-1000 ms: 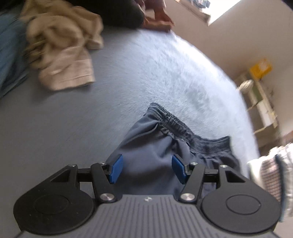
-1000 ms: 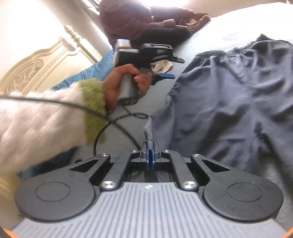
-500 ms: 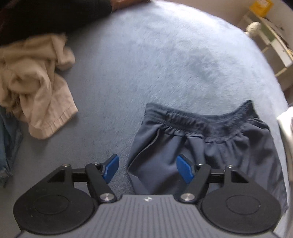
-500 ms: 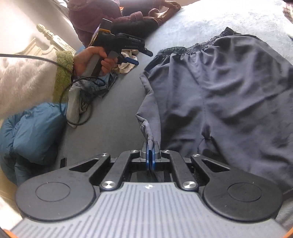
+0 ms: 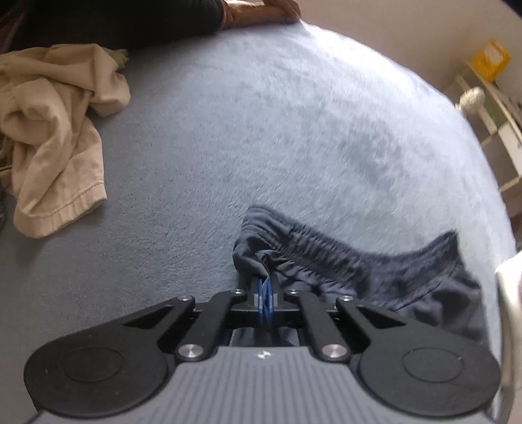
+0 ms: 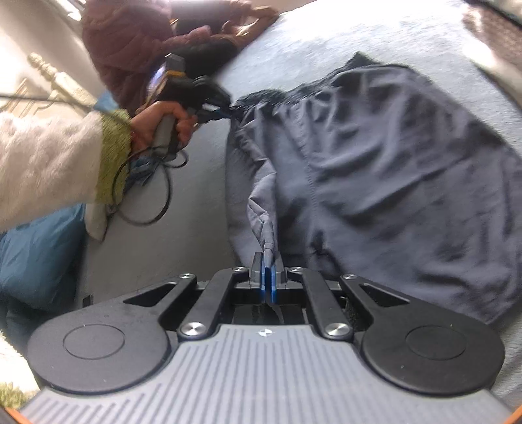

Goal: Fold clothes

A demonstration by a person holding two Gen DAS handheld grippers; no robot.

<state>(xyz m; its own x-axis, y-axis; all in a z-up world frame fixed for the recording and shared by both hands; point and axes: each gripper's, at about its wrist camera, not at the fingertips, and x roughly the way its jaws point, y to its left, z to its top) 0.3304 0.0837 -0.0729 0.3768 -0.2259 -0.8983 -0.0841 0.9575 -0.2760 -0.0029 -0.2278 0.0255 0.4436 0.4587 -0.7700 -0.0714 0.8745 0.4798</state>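
Dark grey shorts (image 6: 385,169) lie spread on a pale blue bed cover (image 5: 293,130). In the left wrist view their elastic waistband (image 5: 326,248) runs to the right, and my left gripper (image 5: 265,287) is shut on its near corner. The right wrist view shows my right gripper (image 6: 268,261) shut on a leg hem corner of the shorts. That view also has the left gripper (image 6: 225,112) at the waistband corner, held by a hand (image 6: 160,125) in a white and green sleeve.
A crumpled beige garment (image 5: 52,140) lies at the left on the bed. A seated person in dark clothing (image 5: 114,19) is at the far edge. Blue bedding (image 6: 36,254) lies at the left. Shelves (image 5: 492,107) stand at the right beyond the bed.
My left gripper was open above the shorts; it has moved to the waistband corner and shut on it. The right gripper has stayed shut on the hem.
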